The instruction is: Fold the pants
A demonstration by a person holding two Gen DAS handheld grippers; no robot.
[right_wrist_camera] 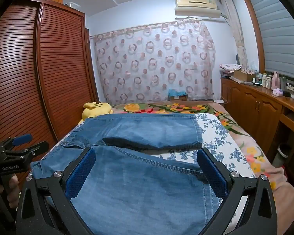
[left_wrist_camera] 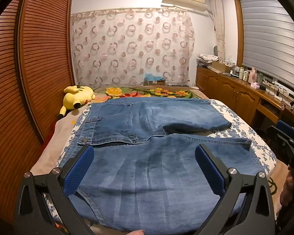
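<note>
Blue denim pants (left_wrist_camera: 147,156) lie spread flat on the bed, waistband with its metal button (left_wrist_camera: 83,140) at the left, two legs running to the right. The far leg (left_wrist_camera: 186,115) ends at a hem near the bed's right side. My left gripper (left_wrist_camera: 144,152) hovers wide open over the near leg, its blue pads (left_wrist_camera: 79,168) clear of the cloth. In the right wrist view the same pants (right_wrist_camera: 139,192) fill the foreground. My right gripper (right_wrist_camera: 146,155) is wide open above the near leg. The left gripper (right_wrist_camera: 23,146) shows at that view's left edge.
A blue-flowered sheet (left_wrist_camera: 243,121) covers the bed over a bright floral blanket (left_wrist_camera: 147,92). A yellow plush toy (left_wrist_camera: 78,97) lies at the far left. A slatted wooden wardrobe (left_wrist_camera: 29,68) stands left, a wooden cabinet (left_wrist_camera: 235,92) with bottles stands right.
</note>
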